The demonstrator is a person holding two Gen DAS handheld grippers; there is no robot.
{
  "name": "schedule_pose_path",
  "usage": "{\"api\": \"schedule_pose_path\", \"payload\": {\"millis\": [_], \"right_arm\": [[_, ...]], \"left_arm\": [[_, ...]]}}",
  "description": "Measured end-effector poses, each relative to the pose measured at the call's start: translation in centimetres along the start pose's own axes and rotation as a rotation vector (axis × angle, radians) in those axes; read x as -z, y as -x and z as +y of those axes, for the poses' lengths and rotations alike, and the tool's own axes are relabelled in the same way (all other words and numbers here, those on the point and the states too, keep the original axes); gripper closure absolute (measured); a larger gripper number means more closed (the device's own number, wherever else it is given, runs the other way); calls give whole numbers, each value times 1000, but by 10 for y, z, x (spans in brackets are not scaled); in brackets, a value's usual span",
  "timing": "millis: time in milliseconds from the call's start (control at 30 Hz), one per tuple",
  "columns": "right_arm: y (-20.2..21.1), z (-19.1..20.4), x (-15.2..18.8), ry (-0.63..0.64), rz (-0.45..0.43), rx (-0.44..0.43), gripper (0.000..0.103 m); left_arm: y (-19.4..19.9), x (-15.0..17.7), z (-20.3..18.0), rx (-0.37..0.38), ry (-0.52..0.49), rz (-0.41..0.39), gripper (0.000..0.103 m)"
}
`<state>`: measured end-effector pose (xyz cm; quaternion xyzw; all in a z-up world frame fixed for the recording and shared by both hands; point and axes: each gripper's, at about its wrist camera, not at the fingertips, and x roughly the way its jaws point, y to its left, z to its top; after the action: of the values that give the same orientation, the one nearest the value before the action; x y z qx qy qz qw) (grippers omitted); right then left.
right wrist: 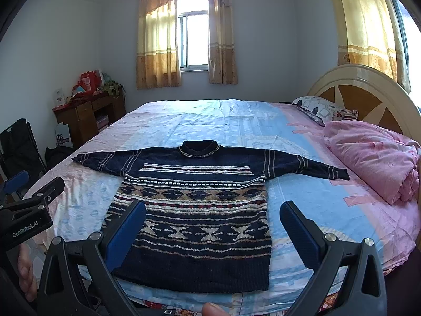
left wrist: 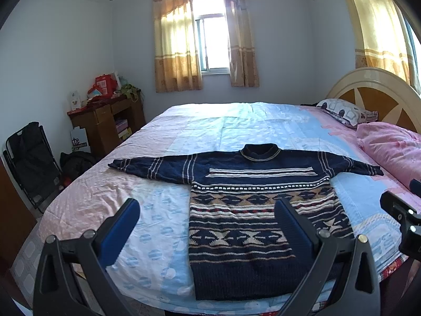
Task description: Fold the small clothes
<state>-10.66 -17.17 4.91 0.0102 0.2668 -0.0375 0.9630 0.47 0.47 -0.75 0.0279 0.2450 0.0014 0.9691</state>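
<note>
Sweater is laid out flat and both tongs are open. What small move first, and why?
Probably reach the left tongs toward the sleeve on that side. The navy patterned knit sweater lies flat on the blue-and-pink bedsheet with both sleeves spread, nothing is gripped, and the right tongs hover open too.

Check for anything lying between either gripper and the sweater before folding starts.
Nothing visible does. The sweater lies flat on the bed, sleeves spread; the left gripper and right gripper hang open just before its hem. The pink quilt sits off to the side.
</note>
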Motion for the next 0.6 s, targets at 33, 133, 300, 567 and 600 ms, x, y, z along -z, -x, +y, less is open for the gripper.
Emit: {"api": "schedule_pose_path", "payload": {"millis": [33, 133, 300, 567, 600], "right_arm": [[-2, -1, 0, -1, 3, 0, 1], [-5, -1, 1, -4, 9, -1, 1], [-5, -3, 0, -5, 5, -1, 1], [-6, -3, 2, -3, 7, -1, 1], [-6, -3, 2, -3, 6, 0, 1]], "left_arm": [[-1, 0, 1, 0, 0, 1, 0], [-1, 1, 1, 1, 0, 6, 0], [0, 1, -1, -2, -4, -2, 0], [0, 1, 0, -6, -4, -4, 0], [0, 1, 1, -6, -3, -3, 0]]}}
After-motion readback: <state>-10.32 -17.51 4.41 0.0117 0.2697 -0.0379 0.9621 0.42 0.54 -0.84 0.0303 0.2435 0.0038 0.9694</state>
